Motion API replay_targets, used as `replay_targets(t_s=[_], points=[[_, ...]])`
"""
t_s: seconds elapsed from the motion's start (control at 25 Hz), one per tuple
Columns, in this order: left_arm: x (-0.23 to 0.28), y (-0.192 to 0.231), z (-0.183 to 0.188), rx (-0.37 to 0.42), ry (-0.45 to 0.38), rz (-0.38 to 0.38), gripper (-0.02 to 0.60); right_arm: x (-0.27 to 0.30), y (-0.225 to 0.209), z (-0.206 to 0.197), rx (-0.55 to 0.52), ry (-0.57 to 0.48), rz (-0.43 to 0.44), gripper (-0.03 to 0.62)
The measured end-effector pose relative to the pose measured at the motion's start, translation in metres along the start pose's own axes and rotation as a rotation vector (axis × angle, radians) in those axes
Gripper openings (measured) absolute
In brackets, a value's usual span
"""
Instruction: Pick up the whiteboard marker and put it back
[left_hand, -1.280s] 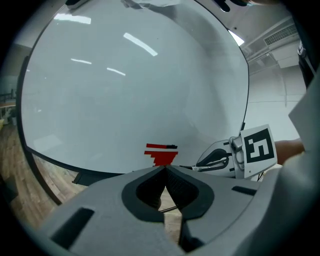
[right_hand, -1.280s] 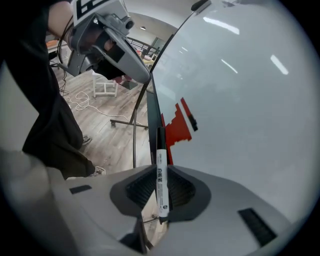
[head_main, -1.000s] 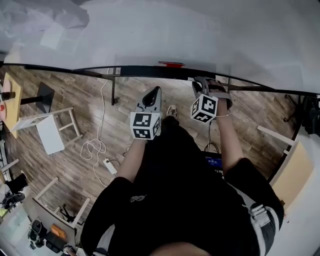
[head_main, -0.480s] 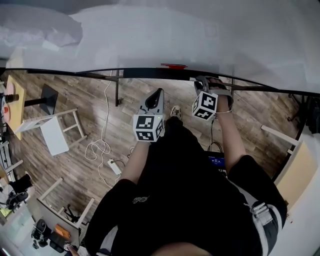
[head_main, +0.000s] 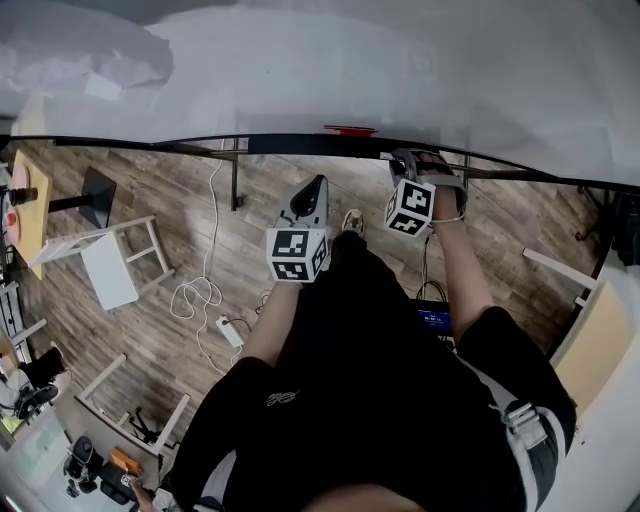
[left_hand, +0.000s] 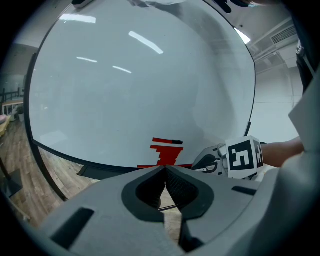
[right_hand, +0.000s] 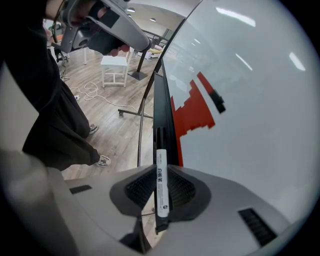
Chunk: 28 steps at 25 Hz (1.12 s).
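The right gripper (right_hand: 161, 169) was clamped on the whiteboard marker (right_hand: 162, 192), its jaws partway closed against the white barrel. The marker's black cap end pointed out along the black tray (right_hand: 161, 107) at the foot of the whiteboard (right_hand: 250, 90). Whether the cap touched the tray could not be told. A red stepped drawing (right_hand: 192, 112) sat on the board just beside the tray. The left gripper (left_hand: 165, 169) hung near the board, jaws closed tip to tip with nothing between them.
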<state>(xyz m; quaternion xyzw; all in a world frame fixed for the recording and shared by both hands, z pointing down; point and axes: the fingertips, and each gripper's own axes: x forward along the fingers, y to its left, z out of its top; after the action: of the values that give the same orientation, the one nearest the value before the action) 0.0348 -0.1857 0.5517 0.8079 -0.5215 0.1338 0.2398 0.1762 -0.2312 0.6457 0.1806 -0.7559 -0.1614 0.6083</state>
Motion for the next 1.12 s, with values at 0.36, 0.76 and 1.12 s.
replay_targets(t_s=[0.36,0.76,1.12], points=[[0.0,0.004,-0.003,-0.002,0.007,0.011,0.008,0.008,0.003,0.0,-0.026,0.009,0.014,0.054],[0.0,0.0,-0.003,0.002,0.013,0.003,0.008,0.004,-0.001,-0.001,0.018,0.003,0.008,0.088],[-0.004,-0.002,-0.006,0.011,0.028,-0.015,0.008,-0.012,-0.02,0.003,0.148,-0.059,-0.117,0.104]])
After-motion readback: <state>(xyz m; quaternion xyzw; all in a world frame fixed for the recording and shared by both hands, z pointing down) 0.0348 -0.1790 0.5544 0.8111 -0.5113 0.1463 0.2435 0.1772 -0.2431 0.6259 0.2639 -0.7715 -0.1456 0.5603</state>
